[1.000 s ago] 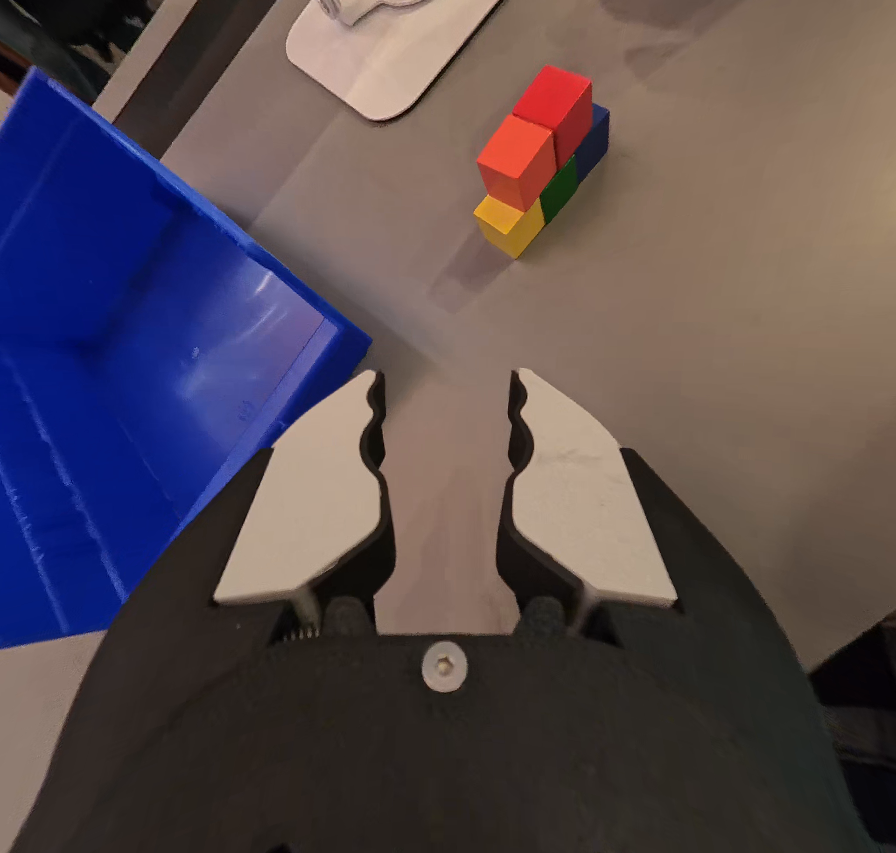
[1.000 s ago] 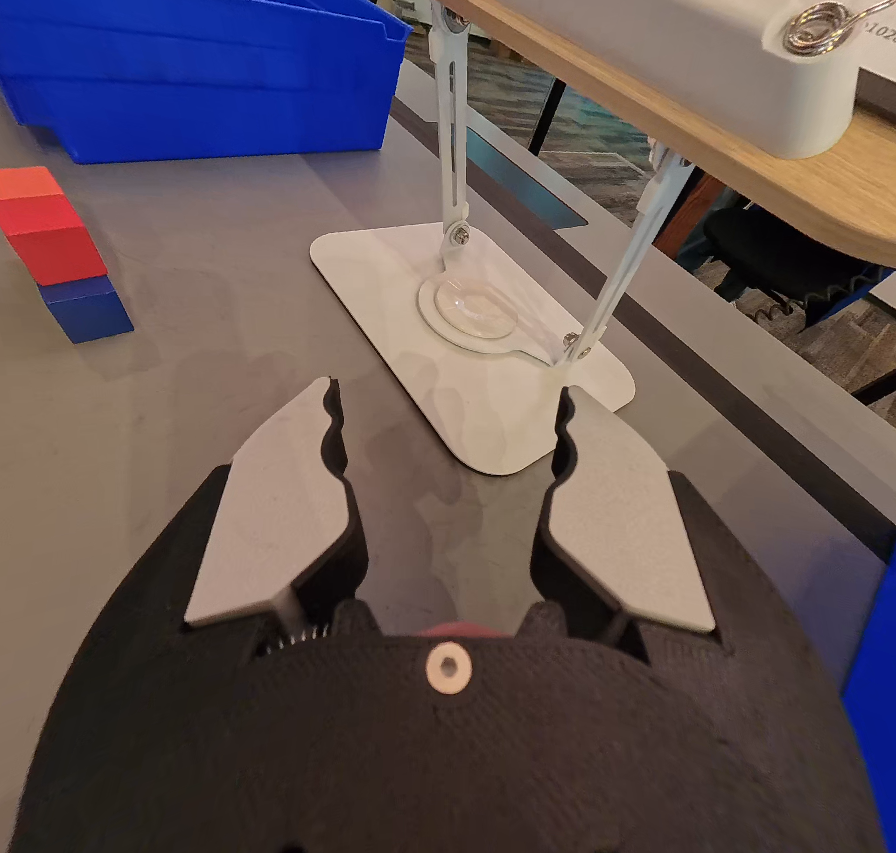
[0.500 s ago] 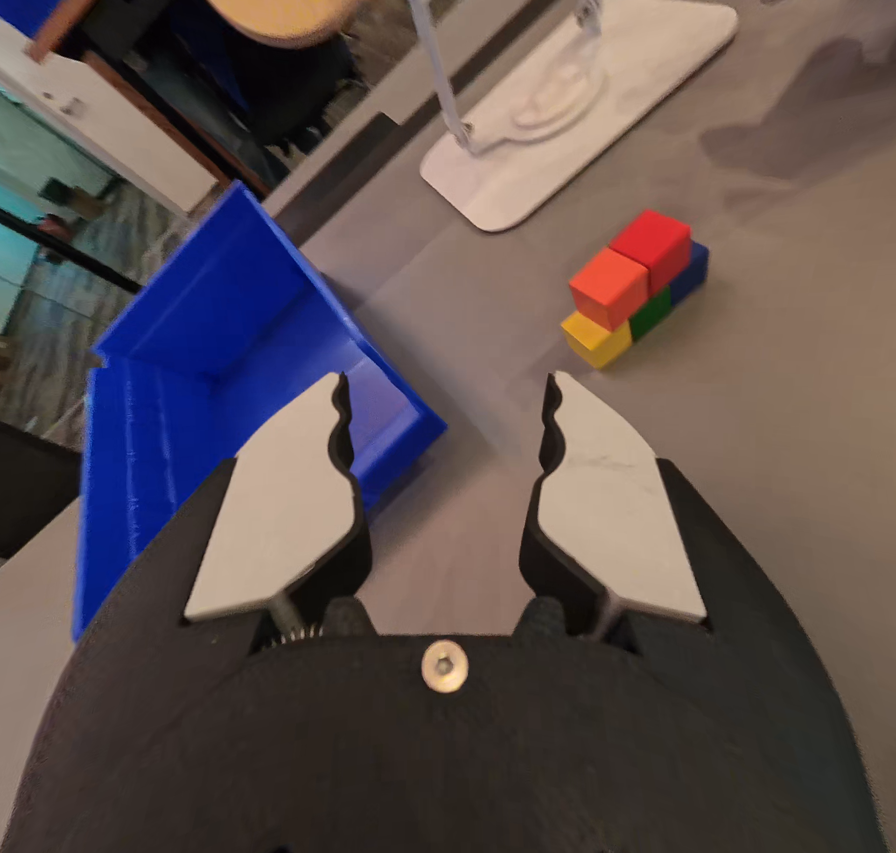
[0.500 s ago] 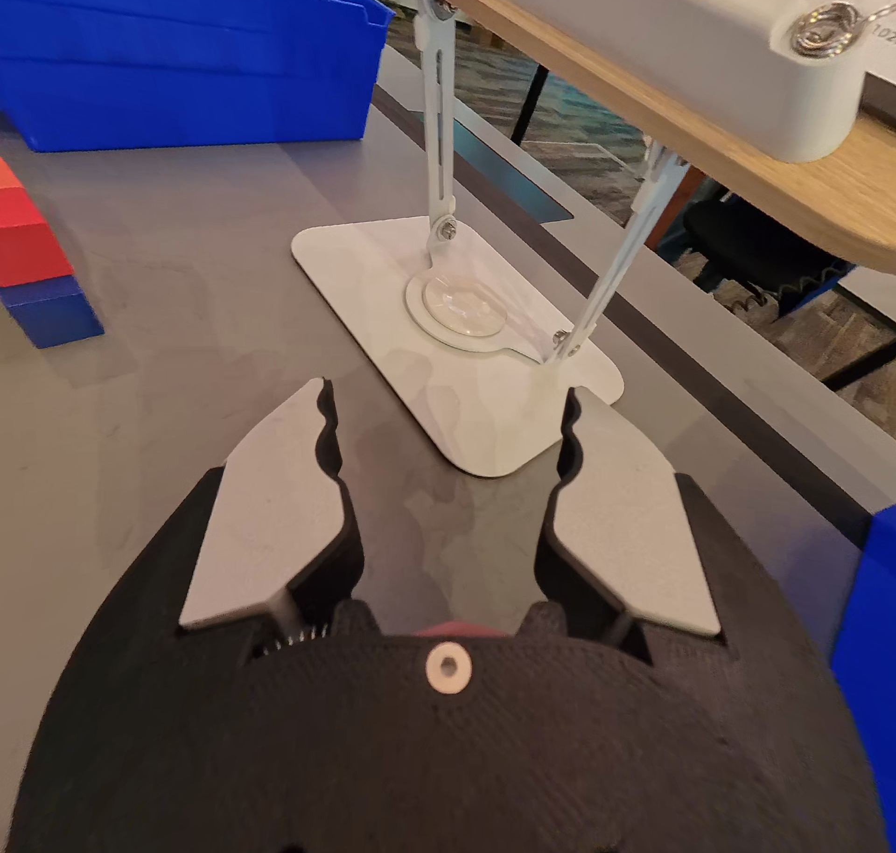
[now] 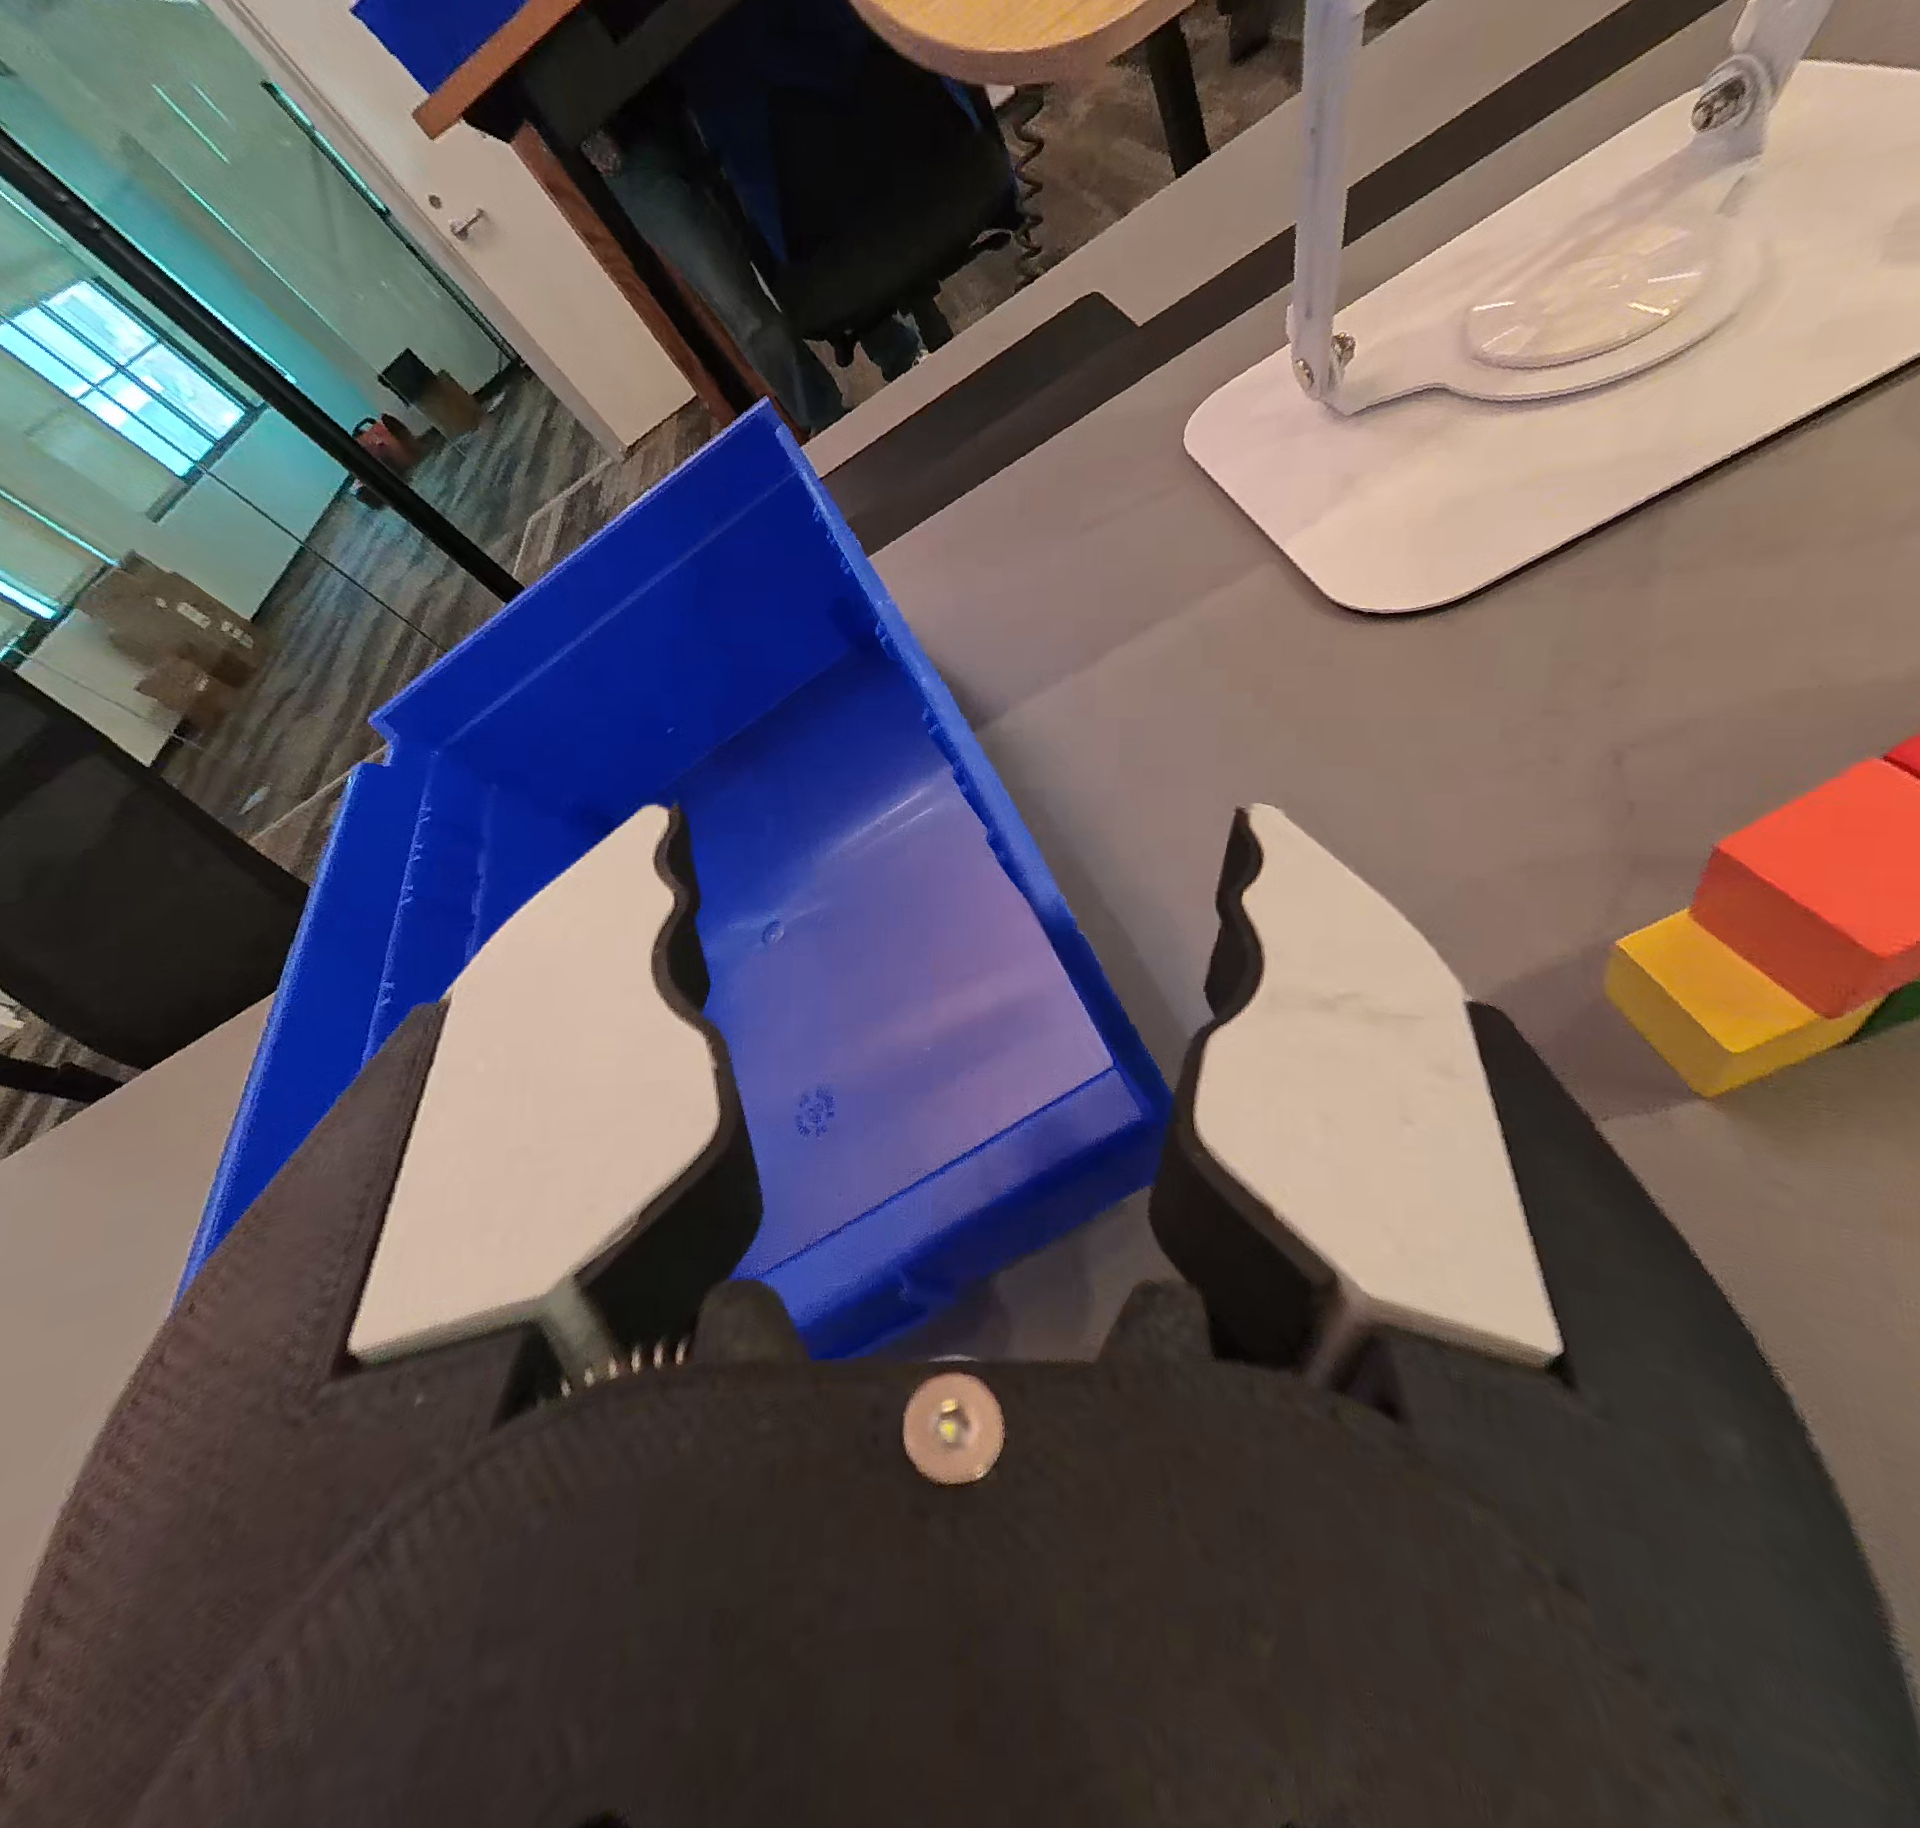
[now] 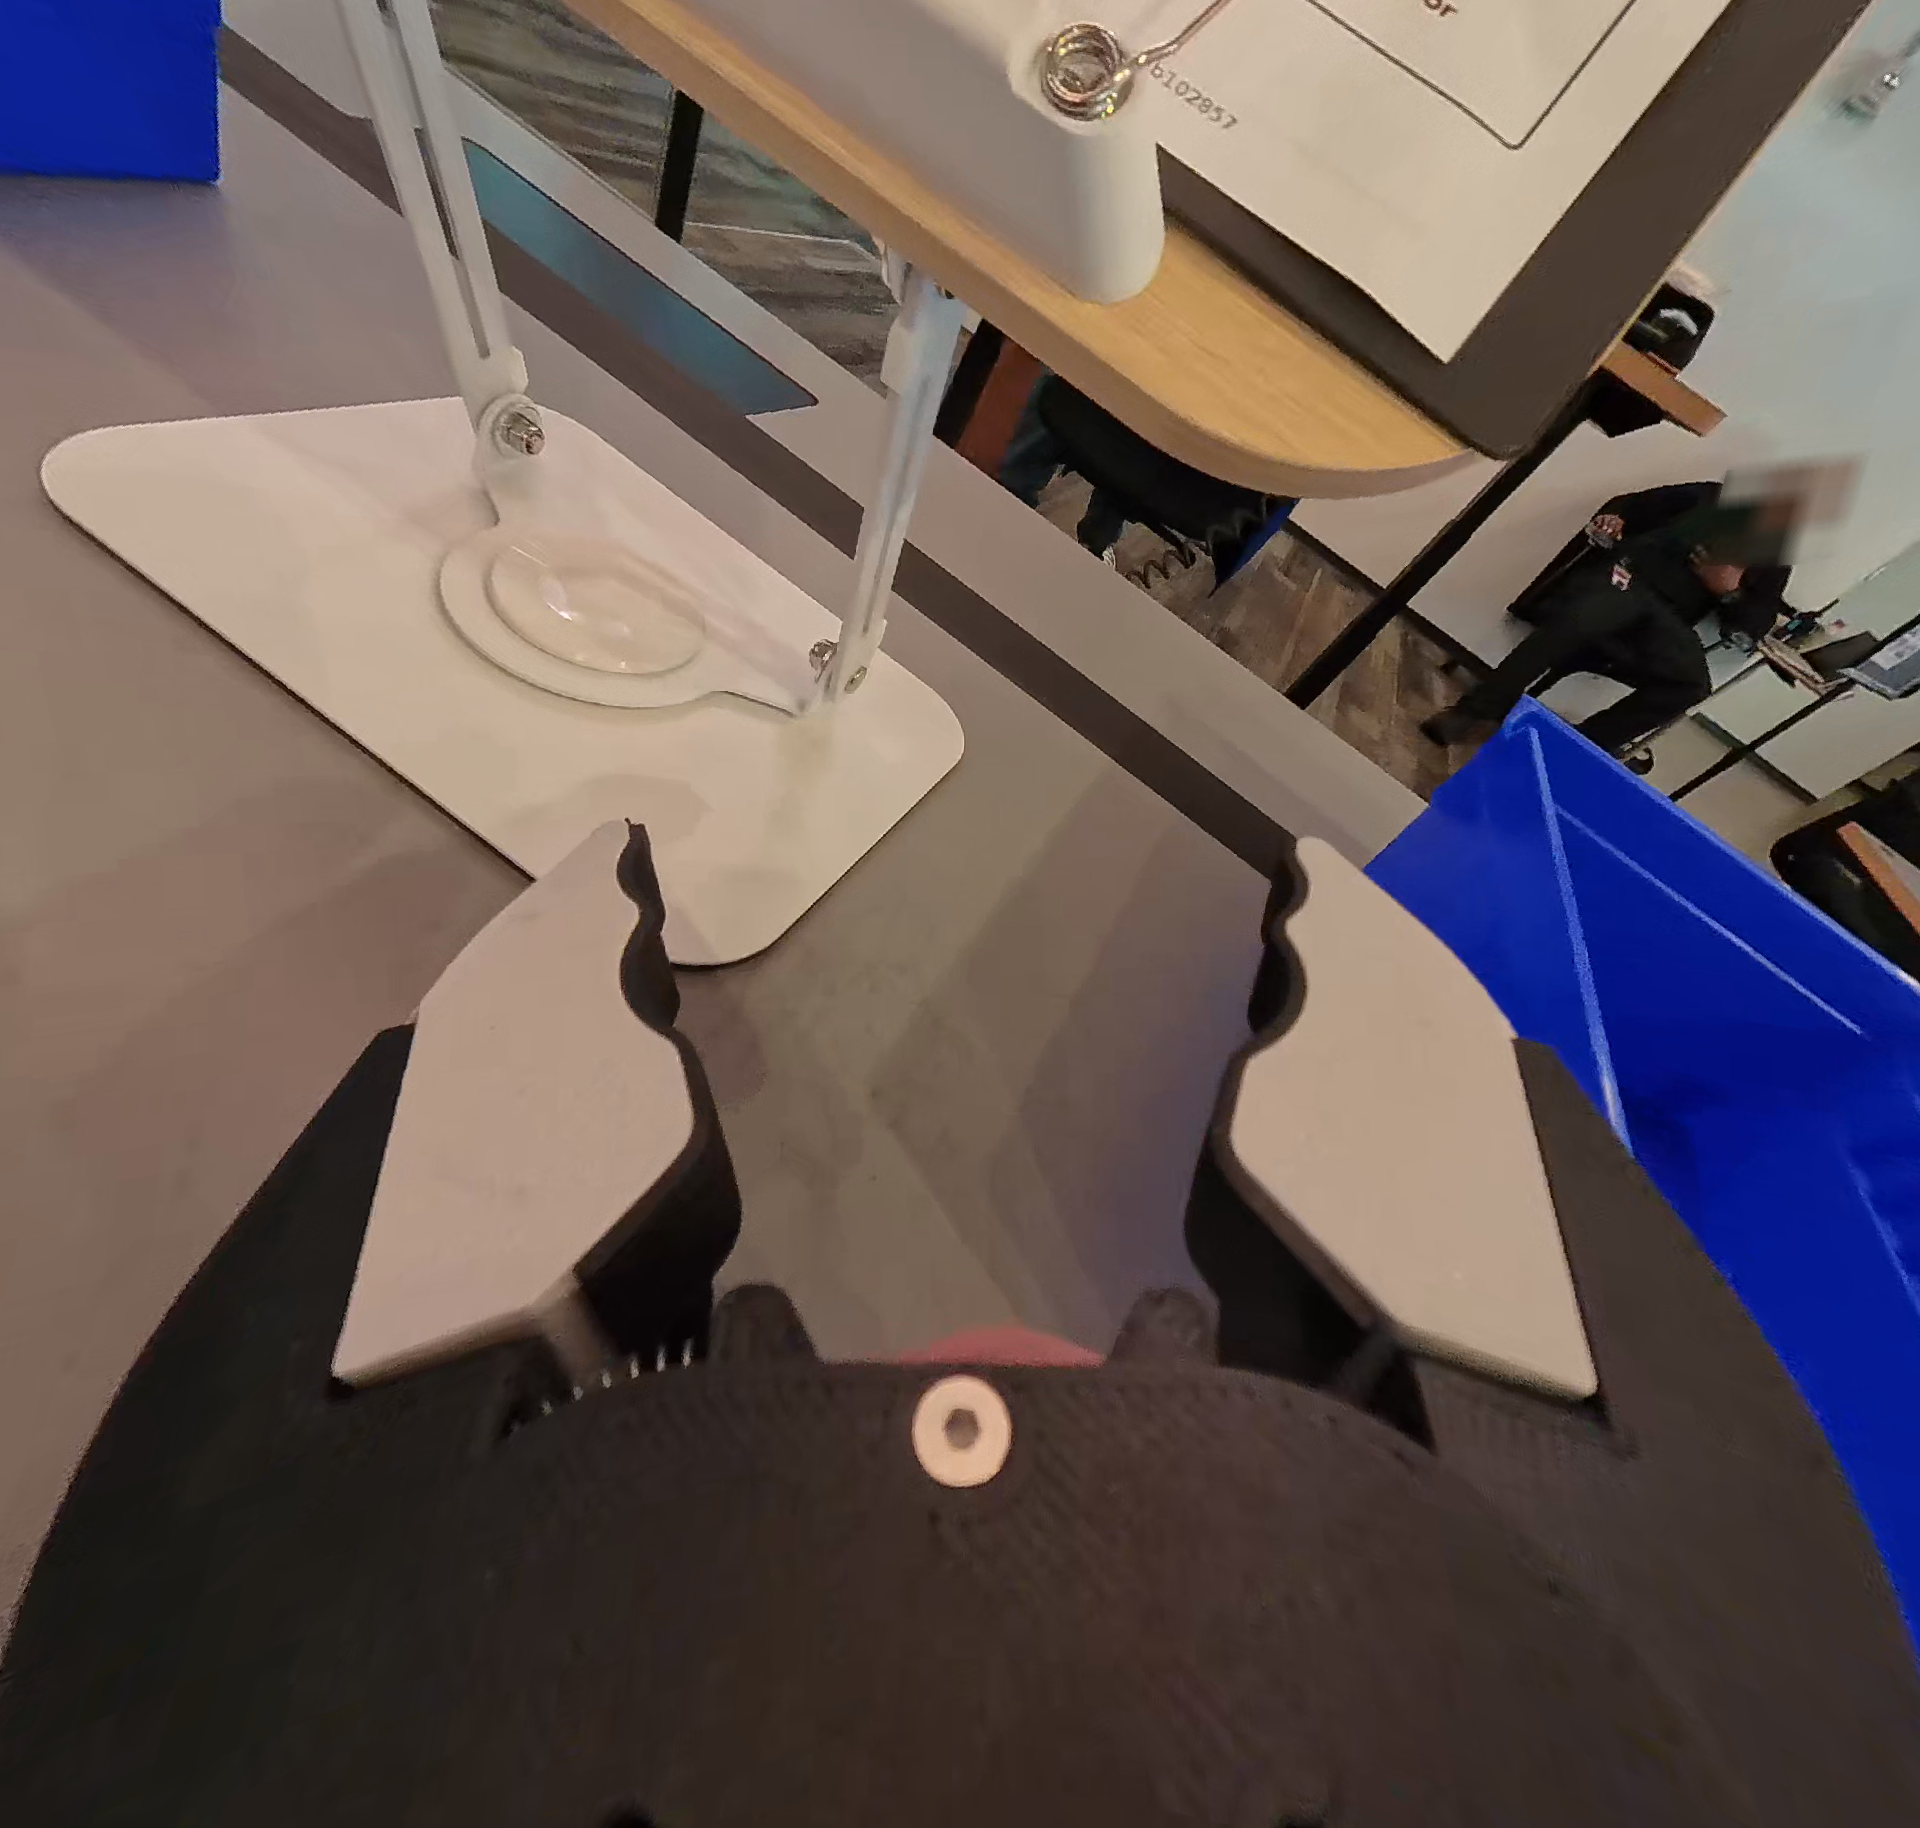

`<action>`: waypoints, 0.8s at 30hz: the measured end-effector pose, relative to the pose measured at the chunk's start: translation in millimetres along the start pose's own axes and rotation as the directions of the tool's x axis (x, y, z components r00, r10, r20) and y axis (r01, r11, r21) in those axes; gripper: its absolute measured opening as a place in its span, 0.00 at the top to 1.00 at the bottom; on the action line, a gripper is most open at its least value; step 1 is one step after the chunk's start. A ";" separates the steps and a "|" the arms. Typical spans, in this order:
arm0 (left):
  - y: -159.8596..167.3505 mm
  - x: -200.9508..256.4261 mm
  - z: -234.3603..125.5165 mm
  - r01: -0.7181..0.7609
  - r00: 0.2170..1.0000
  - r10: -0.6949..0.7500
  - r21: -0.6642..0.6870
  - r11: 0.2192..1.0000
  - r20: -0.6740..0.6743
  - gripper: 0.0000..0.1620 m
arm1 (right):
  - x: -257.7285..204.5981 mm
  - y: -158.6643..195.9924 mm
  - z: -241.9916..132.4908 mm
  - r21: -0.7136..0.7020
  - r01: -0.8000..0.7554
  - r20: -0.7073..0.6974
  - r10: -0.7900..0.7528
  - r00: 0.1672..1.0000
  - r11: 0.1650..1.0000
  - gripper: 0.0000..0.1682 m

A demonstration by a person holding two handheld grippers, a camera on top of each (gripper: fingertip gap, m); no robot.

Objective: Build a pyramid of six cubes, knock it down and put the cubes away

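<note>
In the left wrist view my left gripper [image 5: 951, 822] is open and empty, above the near end of a blue bin [image 5: 644, 656] whose inside shows no cubes. The cube stack stands at the right edge: an orange cube [image 5: 1829, 895] on a yellow cube [image 5: 1714, 1009], with slivers of a green cube [image 5: 1896, 1009] and a red cube [image 5: 1907, 755]. In the right wrist view my right gripper [image 6: 966, 848] is open and empty over the grey table [image 6: 208, 843], with no cubes in view. A pink sliver [image 6: 997, 1347] shows just behind its jaws.
A white stand base [image 6: 364, 573] with two thin legs [image 6: 426, 168] carries a board above the table; the base also shows in the left wrist view [image 5: 1558, 448]. A second blue bin [image 6: 1714, 1030] is at the right gripper's right. A seated person [image 6: 1642, 615] is far off. To the orange cube [image 5: 1829, 895]: left tips about 8 centimetres, right tips about 25 centimetres.
Both grippers have opened wider. The left view has swung left and up, so the bin now lies between its fingers and the stack has slid to the right edge. The right view has turned right, losing the cubes.
</note>
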State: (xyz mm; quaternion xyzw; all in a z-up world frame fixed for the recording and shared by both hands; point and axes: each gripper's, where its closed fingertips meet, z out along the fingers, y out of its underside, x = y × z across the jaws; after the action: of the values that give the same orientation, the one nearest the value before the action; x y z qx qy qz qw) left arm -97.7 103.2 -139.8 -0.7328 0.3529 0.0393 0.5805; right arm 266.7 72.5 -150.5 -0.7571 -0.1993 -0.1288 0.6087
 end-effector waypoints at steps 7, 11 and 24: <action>8.8 -11.1 -6.0 -0.001 1.000 0.001 -0.007 1.000 -0.011 0.50 | -4.5 -1.6 -12.2 0.004 -0.019 0.007 0.019 1.000 1.000 0.34; 14.8 -14.3 -20.5 -0.026 1.000 0.026 0.021 0.999 0.000 0.59 | -10.0 0.6 -19.6 -0.005 -0.016 0.025 0.016 1.000 1.000 0.36; 46.2 -39.2 -56.7 0.043 0.999 -0.042 0.024 0.999 -0.030 0.60 | -22.7 -4.7 -25.8 -0.006 0.006 0.054 -0.005 0.999 1.000 0.36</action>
State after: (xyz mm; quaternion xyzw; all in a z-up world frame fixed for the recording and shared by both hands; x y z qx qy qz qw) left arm -173.0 68.3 -141.3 -0.7333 0.3461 0.0116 0.5851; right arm 245.7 44.9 -150.5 -0.7615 -0.2173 -0.1108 0.6005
